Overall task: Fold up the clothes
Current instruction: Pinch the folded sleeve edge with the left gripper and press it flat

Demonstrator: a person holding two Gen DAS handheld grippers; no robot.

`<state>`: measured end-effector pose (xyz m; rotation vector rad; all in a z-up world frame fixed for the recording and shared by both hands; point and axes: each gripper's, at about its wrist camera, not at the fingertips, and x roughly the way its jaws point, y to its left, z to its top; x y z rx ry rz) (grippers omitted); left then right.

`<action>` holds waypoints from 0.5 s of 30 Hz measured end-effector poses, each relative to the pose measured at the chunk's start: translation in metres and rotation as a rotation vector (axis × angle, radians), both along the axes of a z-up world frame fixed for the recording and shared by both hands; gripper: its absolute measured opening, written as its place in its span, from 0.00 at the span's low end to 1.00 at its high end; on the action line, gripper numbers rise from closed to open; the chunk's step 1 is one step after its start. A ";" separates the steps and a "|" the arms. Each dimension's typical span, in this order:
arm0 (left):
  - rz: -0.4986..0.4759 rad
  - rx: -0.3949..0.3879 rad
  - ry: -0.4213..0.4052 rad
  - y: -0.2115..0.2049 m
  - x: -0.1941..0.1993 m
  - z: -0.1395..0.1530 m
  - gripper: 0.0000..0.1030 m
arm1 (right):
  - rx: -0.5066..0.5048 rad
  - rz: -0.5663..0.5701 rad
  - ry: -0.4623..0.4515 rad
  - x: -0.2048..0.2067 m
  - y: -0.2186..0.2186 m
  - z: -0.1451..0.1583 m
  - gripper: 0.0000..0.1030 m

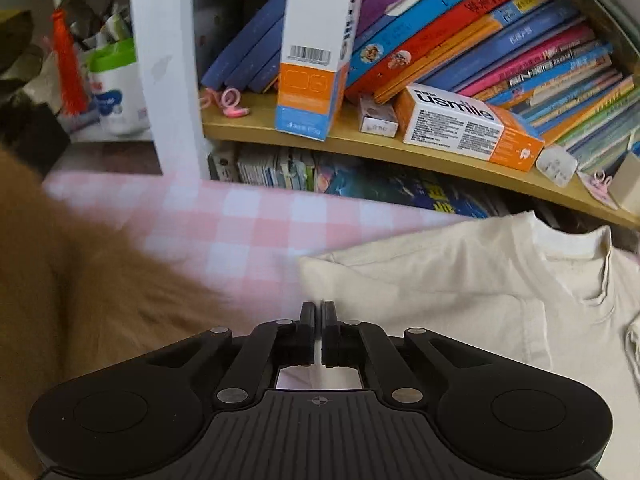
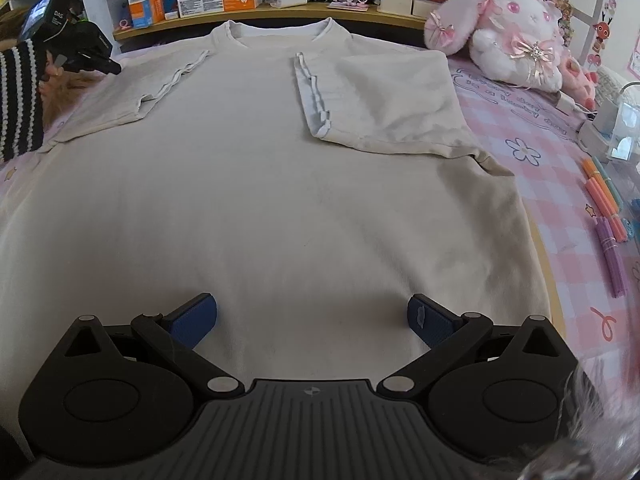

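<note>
- Cream T-shirt (image 2: 280,184) lies flat on the pink checked bedspread (image 2: 560,184), collar toward the bookshelf (image 2: 280,10), both short sleeves folded inward onto the chest.
- My right gripper (image 2: 312,316) hangs low over the shirt's lower part, pointing along the body toward the collar; its blue-padded fingers (image 2: 430,322) are spread wide, cloth showing between them, nothing held.
- My left gripper (image 1: 319,316) is off the shirt's side, over the checked cover just beside the folded shoulder (image 1: 440,280); its black fingers are pressed nearly together with a thin slit left, nothing pinched that I can see.
- Left view is blurred; a tan furry mass (image 1: 80,280) fills its left side, identity unclear.
- Plush rabbit (image 2: 500,28) sits beyond the right sleeve; coloured pens (image 2: 608,208) lie well apart at the right.
</note>
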<state>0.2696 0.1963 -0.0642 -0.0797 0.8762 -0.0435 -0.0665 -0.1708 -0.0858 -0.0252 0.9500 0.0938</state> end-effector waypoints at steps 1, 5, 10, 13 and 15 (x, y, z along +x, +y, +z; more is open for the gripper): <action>0.006 0.000 -0.001 0.001 0.001 0.000 0.02 | 0.000 0.001 -0.001 0.001 0.001 0.000 1.00; 0.028 -0.007 -0.001 0.004 0.003 -0.002 0.03 | 0.001 0.010 -0.009 0.007 0.004 -0.001 1.00; 0.009 -0.010 -0.008 0.006 -0.011 0.004 0.11 | 0.001 0.013 -0.016 0.009 0.004 -0.001 1.00; -0.052 -0.045 -0.046 0.002 -0.041 0.014 0.13 | 0.004 0.006 -0.013 0.007 0.005 0.000 1.00; -0.111 -0.033 -0.066 -0.007 -0.071 0.019 0.16 | 0.006 -0.002 -0.011 0.005 0.005 0.001 1.00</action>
